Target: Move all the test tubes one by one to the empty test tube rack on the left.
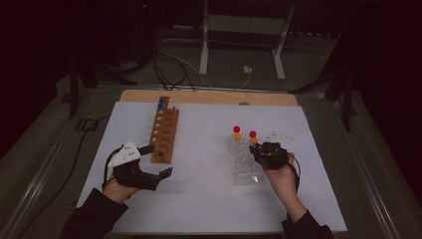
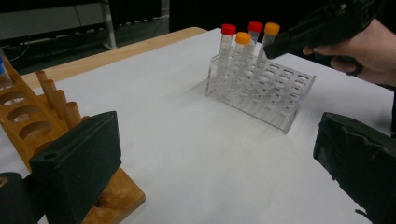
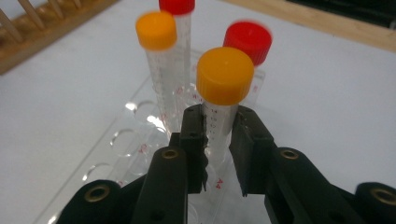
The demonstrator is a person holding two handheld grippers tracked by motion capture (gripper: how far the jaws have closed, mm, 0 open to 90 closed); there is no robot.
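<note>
A clear plastic rack (image 1: 245,162) stands right of centre on the white mat, with two red-capped and two orange-capped tubes upright at its far end. My right gripper (image 3: 219,126) is shut on the nearer orange-capped tube (image 3: 224,77), just below its cap, and the tube still stands in the rack. From above, the right gripper (image 1: 256,149) sits at the rack's far right corner. My left gripper (image 1: 159,160) is open and holds nothing, close to the near end of a wooden rack (image 1: 164,132). That rack holds a blue-capped tube (image 1: 161,103) at its far end.
The white mat (image 1: 199,199) covers a wooden table whose bare edge (image 1: 209,96) shows at the back. A flat white piece (image 1: 281,135) lies just beyond the right hand. Cables and a stand's legs are on the floor behind the table.
</note>
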